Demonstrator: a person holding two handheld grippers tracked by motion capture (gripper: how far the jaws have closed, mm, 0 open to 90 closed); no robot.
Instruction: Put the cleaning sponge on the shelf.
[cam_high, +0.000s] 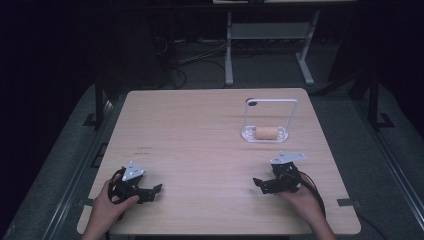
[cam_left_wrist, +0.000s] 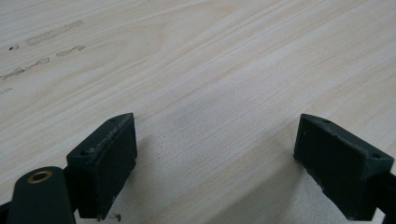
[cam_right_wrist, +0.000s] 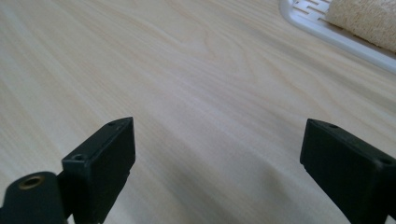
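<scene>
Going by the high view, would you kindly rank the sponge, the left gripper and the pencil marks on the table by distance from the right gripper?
1. Sponge: just beyond the right gripper, in the white rack.
2. Left gripper: across the near edge.
3. Pencil marks: far left.

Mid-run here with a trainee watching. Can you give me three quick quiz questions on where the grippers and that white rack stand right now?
1. True or false: the right gripper is shut on the tan roll.
2. Which gripper is nearer the white rack? A: left gripper. B: right gripper.
3. Fill in: the tan roll lies on the rack's ____.

Key
1. False. In the right gripper view its jaws stand wide apart over bare table, and the roll is off at the top right.
2. B. The rack stands on the far right part of the table, ahead of the right gripper.
3. Base.
</scene>
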